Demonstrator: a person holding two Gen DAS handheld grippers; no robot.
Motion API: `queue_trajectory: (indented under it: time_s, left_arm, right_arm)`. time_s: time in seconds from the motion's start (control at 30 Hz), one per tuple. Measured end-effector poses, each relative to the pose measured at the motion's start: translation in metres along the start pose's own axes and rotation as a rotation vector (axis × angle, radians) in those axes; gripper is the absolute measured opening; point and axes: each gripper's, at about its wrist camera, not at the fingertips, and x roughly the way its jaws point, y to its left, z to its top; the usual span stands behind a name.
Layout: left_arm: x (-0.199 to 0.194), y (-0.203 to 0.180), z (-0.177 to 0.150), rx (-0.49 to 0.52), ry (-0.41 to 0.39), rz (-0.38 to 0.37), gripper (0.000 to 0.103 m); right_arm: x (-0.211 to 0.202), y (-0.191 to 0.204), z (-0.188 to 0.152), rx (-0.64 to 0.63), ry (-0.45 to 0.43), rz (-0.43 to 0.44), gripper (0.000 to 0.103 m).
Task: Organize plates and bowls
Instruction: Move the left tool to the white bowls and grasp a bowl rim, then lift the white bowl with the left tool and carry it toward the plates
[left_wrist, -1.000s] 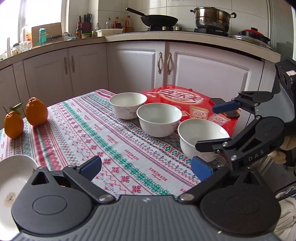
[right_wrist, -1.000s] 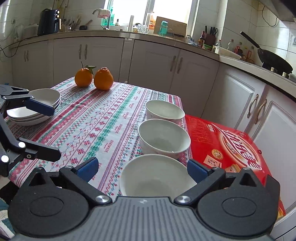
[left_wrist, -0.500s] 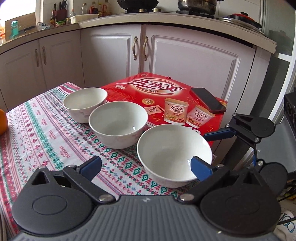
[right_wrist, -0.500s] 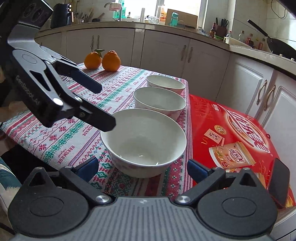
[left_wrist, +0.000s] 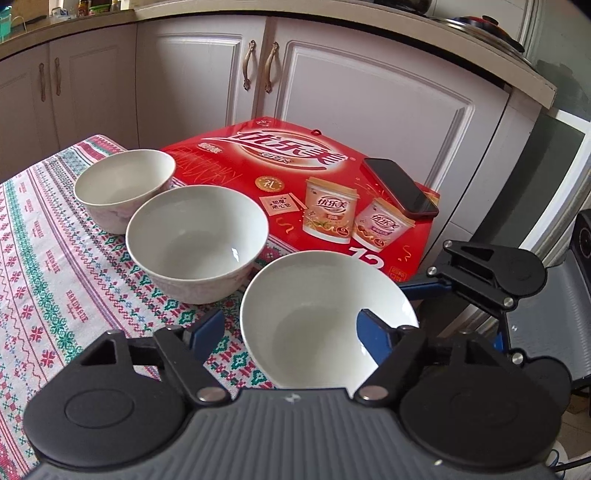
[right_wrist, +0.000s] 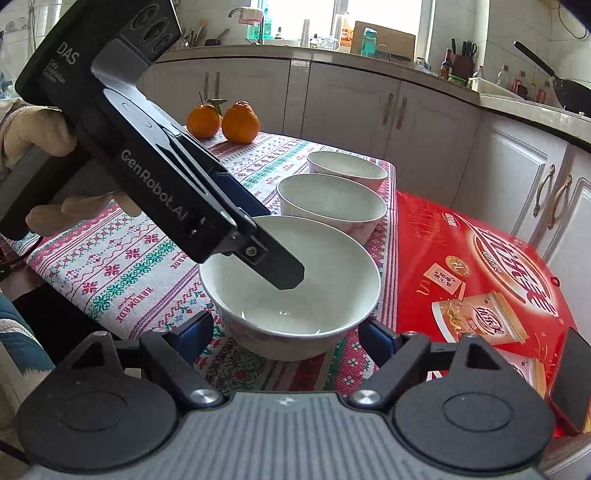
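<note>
1. Both grippers had closed in on the nearest bowl (right_wrist: 295, 295), jaws just narrowing; it sat at the tablecloth (right_wrist: 122, 266) edge, beside the red box (right_wrist: 480, 266).
2. Your right gripper (right_wrist: 288, 326) spanned it whole, pads apparently pressing both outer sides.
3. Your left gripper (left_wrist: 291, 330) stood half open astride the rim, one finger inside, gripping nothing.
4. Middle bowl (left_wrist: 195, 229) lay just beyond, straight ahead of your right gripper.

Phone (left_wrist: 400, 187) atop red box (left_wrist: 295, 173)
</note>
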Motion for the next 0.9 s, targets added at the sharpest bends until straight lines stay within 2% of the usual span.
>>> queue_trajectory:
  time_s: [0.07, 0.23, 0.6, 0.9]
  left_arm:
    - [0.003, 0.001, 0.003, -0.003, 0.011, -0.019, 0.069]
    - [0.007, 0.005, 0.006, -0.017, 0.025, -0.055, 0.065]
    - [0.005, 0.006, 0.006, -0.013, 0.027, -0.055, 0.065]
    - [-0.015, 0.011, 0.000, -0.023, 0.009, -0.023, 0.065]
  right_arm:
    - [-0.001, -0.001, 0.000, 0.007, -0.002, 0.005, 0.088]
    - [-0.002, -0.005, 0.001, 0.026, -0.005, 0.016, 0.086]
    - [-0.001, -0.005, 0.006, 0.032, 0.012, 0.023, 0.086]
    - [-0.001, 0.005, 0.020, 0.008, 0.012, 0.060, 0.085]
